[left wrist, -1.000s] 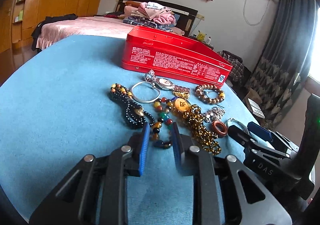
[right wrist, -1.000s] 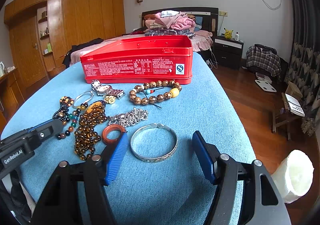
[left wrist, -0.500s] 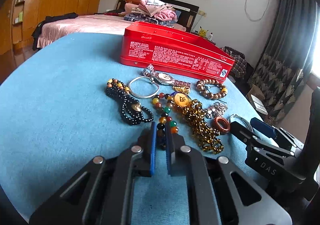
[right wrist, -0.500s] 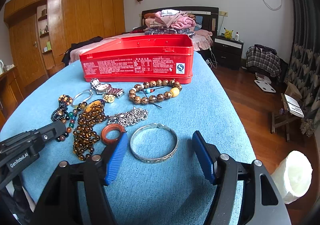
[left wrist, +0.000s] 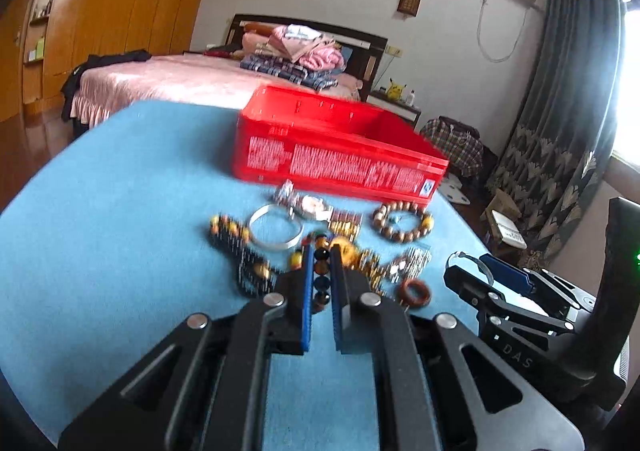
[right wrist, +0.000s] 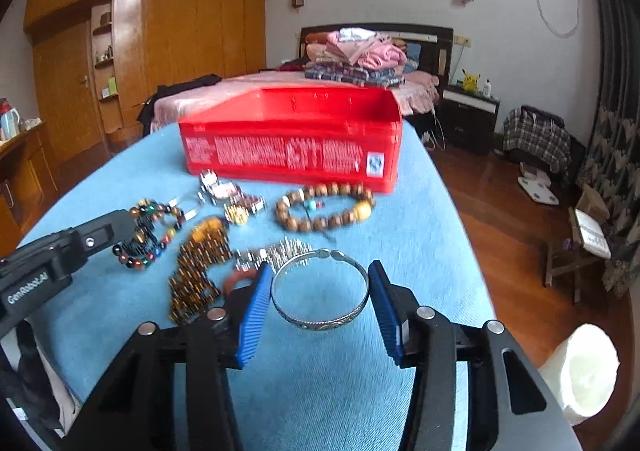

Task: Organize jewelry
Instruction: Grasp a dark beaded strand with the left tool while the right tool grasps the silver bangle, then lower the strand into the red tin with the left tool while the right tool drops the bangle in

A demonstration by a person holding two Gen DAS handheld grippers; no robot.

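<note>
Beads (left wrist: pixel 321 278) between left pads; right view alone shows thermos (right wrist: pixel 9 122).

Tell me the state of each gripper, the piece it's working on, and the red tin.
Left gripper, jaws shut on the multicoloured bead bracelet.
Right gripper, jaws open, just been closing around the silver bangle, not clearly pressing it yet.
Red tin, open at the top, no lid on.

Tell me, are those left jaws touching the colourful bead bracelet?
Touching: the left wrist view shows the left gripper shut on the multicoloured bead bracelet, beads pinched between the blue pads.
</note>
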